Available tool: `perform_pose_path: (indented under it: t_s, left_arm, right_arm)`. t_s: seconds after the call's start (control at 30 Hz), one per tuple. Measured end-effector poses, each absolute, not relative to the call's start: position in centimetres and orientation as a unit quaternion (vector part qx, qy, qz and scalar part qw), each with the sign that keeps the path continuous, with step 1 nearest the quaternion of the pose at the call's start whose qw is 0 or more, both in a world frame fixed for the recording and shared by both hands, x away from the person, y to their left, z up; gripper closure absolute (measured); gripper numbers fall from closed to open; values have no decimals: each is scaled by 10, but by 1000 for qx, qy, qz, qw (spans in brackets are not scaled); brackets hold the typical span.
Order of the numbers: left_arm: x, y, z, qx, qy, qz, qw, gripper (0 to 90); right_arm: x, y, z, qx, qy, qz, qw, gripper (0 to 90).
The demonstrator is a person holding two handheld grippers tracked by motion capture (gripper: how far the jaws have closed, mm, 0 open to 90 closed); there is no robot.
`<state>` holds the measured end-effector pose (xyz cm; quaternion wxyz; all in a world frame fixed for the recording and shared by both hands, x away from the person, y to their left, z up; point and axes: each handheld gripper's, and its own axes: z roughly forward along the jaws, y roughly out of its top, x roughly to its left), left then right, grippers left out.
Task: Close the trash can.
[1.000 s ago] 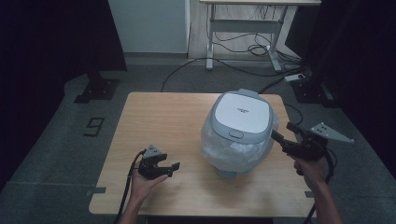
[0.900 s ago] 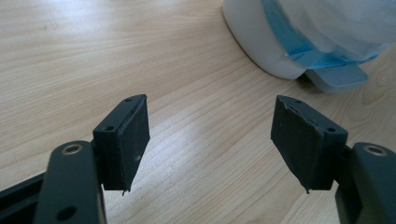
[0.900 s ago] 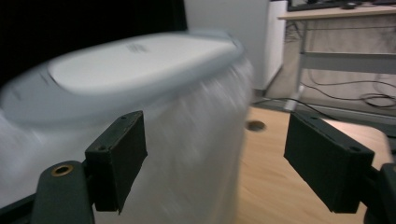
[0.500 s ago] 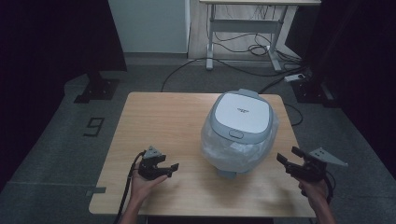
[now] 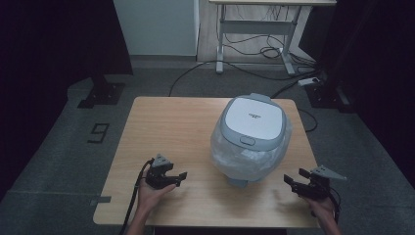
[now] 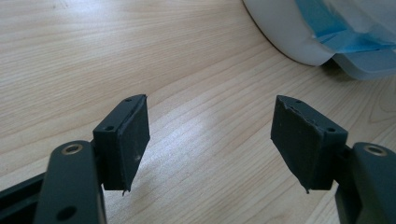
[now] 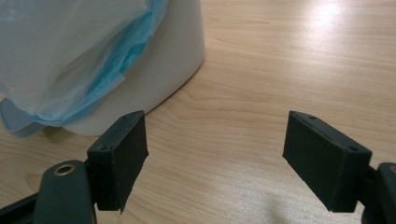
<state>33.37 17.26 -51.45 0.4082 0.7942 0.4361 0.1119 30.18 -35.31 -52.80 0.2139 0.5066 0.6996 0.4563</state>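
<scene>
A white rice cooker (image 5: 250, 137) with a grey lid stands on the right half of the wooden table (image 5: 171, 127), its body wrapped in clear and blue plastic film. My left gripper (image 5: 181, 176) rests low near the front left of the table, open, nothing between its pads (image 6: 133, 135); the cooker's base (image 6: 294, 32) lies ahead to its right. My right gripper (image 5: 289, 180) sits low at the front right, open and empty, pointing left toward the cooker. In the right gripper view the cooker's white base (image 7: 159, 60) and blue film (image 7: 112, 79) are close ahead at the left.
The table stands on a grey carpet. A desk frame (image 5: 254, 34) with cables is beyond the far edge, dark stands at both sides. A "9" marking (image 5: 99, 132) is on the floor at the left. Bare wood (image 5: 161, 122) spreads left of the cooker.
My right gripper has come down from beside the cooker's upper body to just above the table at the front right. The left gripper has stayed put.
</scene>
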Motion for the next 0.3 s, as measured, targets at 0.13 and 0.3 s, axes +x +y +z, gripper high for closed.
perform_pose_path:
  t_s: [0.13, 0.3]
  left_arm:
    - [335, 172, -517, 796, 437, 111, 405, 279]
    - [338, 172, -522, 797, 442, 115, 396, 276]
  right_arm:
    - [303, -355, -530, 508, 699, 454, 215, 215]
    - [307, -358, -536, 517, 702, 443, 206, 216]
